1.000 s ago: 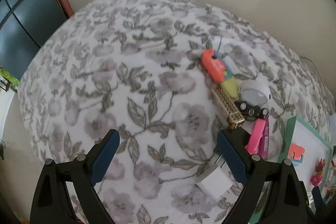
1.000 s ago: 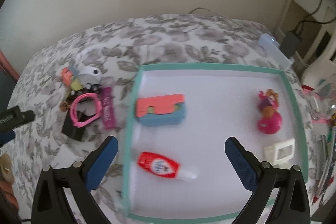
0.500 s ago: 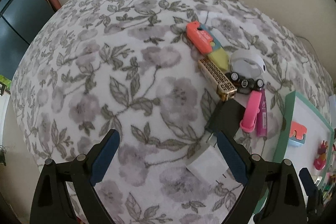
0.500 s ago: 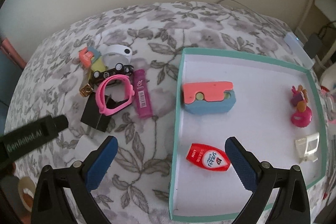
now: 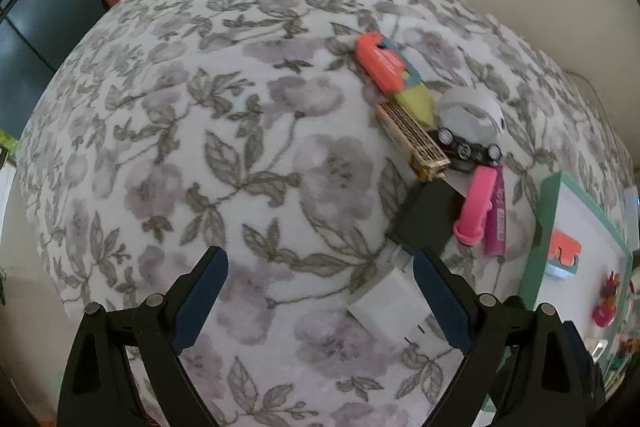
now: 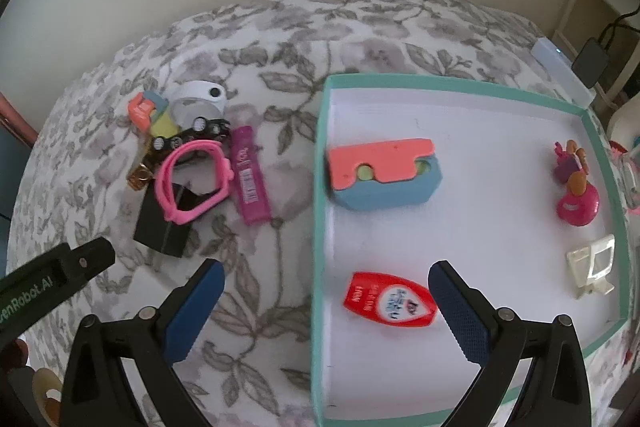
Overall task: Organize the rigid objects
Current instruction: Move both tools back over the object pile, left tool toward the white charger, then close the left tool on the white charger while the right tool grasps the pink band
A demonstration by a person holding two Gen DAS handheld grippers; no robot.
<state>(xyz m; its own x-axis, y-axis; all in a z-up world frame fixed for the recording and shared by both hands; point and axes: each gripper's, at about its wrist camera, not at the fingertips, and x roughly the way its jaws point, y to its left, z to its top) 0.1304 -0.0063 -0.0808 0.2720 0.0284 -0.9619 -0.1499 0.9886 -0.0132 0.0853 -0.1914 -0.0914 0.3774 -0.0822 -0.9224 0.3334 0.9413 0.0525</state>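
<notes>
Left view: my left tool hangs spread and empty; the white charger lies at 3 o'clock by its inner finger. I'd grab it next.

Right view: my right tool is spread, empty, straddling the tray wall; loose clutter sits at 10 o'clock.

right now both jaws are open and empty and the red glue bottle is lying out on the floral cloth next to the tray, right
Not quite. The red glue bottle lies inside the teal tray, near its front left corner, not on the floral cloth; the right wrist view shows it. The rest holds: the left gripper and right gripper are both open and empty.
</notes>
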